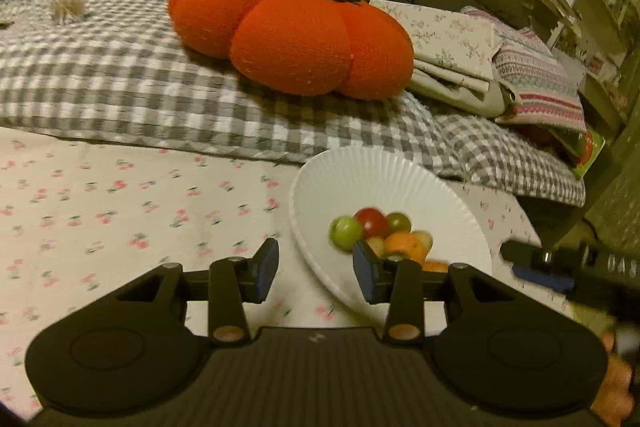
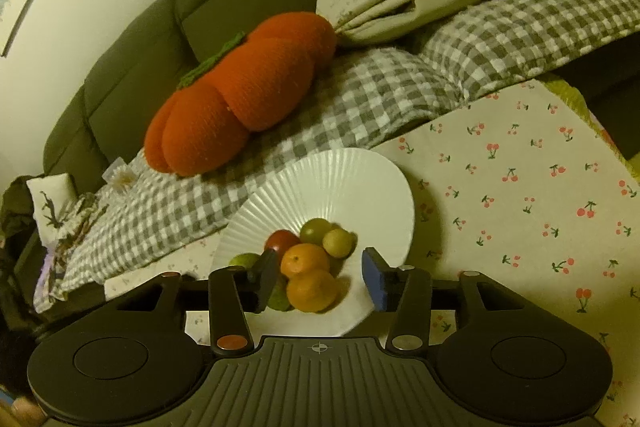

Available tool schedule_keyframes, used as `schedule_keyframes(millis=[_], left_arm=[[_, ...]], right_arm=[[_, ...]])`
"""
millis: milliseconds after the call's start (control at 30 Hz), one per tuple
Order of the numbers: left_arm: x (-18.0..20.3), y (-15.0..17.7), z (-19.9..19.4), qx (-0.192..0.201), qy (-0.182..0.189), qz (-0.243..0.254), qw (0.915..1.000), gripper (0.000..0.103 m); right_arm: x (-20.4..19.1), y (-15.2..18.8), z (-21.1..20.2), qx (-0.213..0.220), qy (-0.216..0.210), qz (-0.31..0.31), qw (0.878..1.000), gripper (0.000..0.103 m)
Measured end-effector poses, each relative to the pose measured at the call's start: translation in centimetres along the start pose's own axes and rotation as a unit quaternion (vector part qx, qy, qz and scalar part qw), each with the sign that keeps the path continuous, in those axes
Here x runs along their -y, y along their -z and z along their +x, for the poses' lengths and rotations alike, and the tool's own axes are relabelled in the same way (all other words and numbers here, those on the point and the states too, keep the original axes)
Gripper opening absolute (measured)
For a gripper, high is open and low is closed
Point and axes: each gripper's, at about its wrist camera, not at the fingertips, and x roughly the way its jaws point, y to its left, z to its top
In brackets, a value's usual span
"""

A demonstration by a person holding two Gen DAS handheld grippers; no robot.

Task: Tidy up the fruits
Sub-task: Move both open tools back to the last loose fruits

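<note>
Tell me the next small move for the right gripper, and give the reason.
Probably back the right gripper away from the white plate. Its jaws stand open with nothing pinched, and the two oranges and the small fruits already sit together on the plate. No loose fruit shows on the cherry-print cloth.

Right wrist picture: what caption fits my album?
Open right gripper above a white plate piled with fruit.

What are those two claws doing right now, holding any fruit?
Left gripper: open, holding nothing.
Right gripper: open, nothing gripped; two oranges on the white plate show between its fingers.
</note>
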Motion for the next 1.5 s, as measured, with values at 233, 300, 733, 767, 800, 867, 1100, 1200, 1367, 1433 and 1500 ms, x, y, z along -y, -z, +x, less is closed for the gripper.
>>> schedule_keyframes(millis=[233,300,733,767,800,867,1100,1200,1367,1433,1500], left_arm=[[-0.9,2.1,-4.5,-0.017,-0.016,0.009,0.9997,0.058],[-0.8,3.0,-5.0,-0.026,-0.015,0.007,0.9995,0.060],[3.0,8.6,-4.0,-0.050,-0.005,0.051,0.9975,0.068],[3.3,8.8,-3.7,-0.051,-0.005,0.059,0.9969,0.068],[3.6,9.0,-3.4,-0.052,-0.006,0.067,0.9964,0.068],[3.9,9.4,-2.8,-0.053,-0.011,0.078,0.9954,0.068],[4.2,10.5,-1.6,-0.056,-0.020,0.098,0.9934,0.067],[4.2,10.7,-1.2,-0.053,-0.025,0.103,0.9929,0.061],[4.2,10.8,-1.0,-0.049,-0.025,0.121,0.9911,0.033],[4.2,10.8,-1.0,-0.051,-0.024,0.116,0.9916,0.032],[4.0,10.6,-1.2,-0.055,-0.030,0.109,0.9920,0.032]], right_arm=[[-0.6,0.1,-1.4,0.004,0.008,0.008,1.000,0.060],[-0.9,0.3,-1.6,0.001,0.007,0.007,1.000,0.062],[-2.2,3.7,-4.6,-0.051,-0.021,-0.003,0.998,0.077],[-2.1,4.1,-4.7,-0.055,-0.020,-0.004,0.998,0.078],[-2.1,4.3,-4.6,-0.061,-0.019,-0.004,0.998,0.078],[-2.2,4.8,-4.3,-0.074,-0.020,-0.001,0.997,0.078],[-2.5,5.7,-3.4,-0.093,-0.013,-0.007,0.996,0.080],[-2.5,5.9,-3.0,-0.101,-0.010,-0.006,0.995,0.080],[-2.3,6.2,-2.6,-0.106,-0.002,-0.003,0.994,0.081],[-2.2,6.3,-2.4,-0.108,-0.001,-0.002,0.994,0.081],[-2.2,6.4,-2.2,-0.110,0.001,-0.003,0.994,0.081]])
